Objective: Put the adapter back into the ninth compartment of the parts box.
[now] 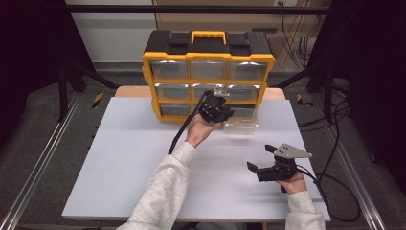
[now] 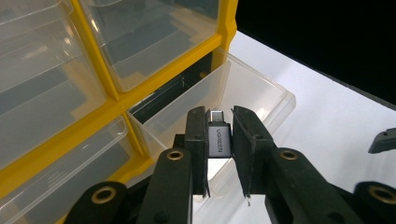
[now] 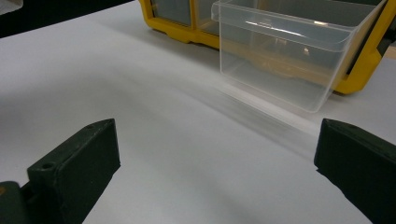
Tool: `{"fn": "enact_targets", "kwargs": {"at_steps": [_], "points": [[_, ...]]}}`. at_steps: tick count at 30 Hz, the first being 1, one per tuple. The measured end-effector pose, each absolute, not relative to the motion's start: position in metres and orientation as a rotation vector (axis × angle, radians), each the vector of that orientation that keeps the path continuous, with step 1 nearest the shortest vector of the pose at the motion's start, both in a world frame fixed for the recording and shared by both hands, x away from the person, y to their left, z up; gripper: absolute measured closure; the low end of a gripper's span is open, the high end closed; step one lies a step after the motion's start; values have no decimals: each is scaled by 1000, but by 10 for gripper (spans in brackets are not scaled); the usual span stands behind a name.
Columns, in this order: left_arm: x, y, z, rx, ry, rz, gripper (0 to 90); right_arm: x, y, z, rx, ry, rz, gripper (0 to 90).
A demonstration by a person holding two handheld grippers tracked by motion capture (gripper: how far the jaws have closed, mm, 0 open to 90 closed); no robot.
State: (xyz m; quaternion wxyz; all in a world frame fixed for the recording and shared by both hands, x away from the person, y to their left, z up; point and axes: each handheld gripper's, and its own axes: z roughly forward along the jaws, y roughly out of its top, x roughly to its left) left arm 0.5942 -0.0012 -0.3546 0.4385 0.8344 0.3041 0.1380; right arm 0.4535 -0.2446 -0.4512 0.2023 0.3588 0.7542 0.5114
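My left gripper (image 2: 219, 140) is shut on a small grey USB adapter (image 2: 219, 139) marked UGREEN, its metal plug pointing away from me. It hovers over the clear drawer (image 2: 243, 93) pulled out of the bottom right slot of the yellow and black organizer (image 1: 208, 72). In the high view the left gripper (image 1: 218, 111) sits just above that open drawer (image 1: 242, 124). My right gripper (image 1: 261, 158) rests low over the white table at the front right, jaws wide open with nothing between them. In the right gripper view its two black jaws frame the open drawer (image 3: 289, 60) farther off.
The organizer has several clear drawers in yellow frames, all pushed in except the open one. The white tabletop (image 1: 124, 163) spreads left and in front of the cabinet. Black cables (image 1: 335, 191) trail off the table's right side. Metal rails run along both sides of the floor.
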Motion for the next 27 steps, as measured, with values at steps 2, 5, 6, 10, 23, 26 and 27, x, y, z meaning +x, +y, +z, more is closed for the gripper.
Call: {"fn": "enact_targets", "kwargs": {"at_steps": [2,5,6,10,23,26,27], "points": [[596,-2,-356,2079,757,347,756,453,-245,-451,1004,2104,1429,7],[599,-3,-359,2076,768,339,755,453,-245,-451,1004,2105,1427,7],[599,-4,-360,2077,766,341,756,453,-245,-451,1004,2105,1427,7],[602,-5,-363,2073,769,341,756,454,-245,-451,1004,2106,1424,7],[608,-10,-368,2083,775,344,756,454,-245,-451,1005,2104,1426,7],[610,-10,-370,2084,777,340,756,454,-245,-452,1003,2107,1425,7],[610,-10,-370,2085,774,339,756,454,-245,-452,1004,2109,1422,7]]}}
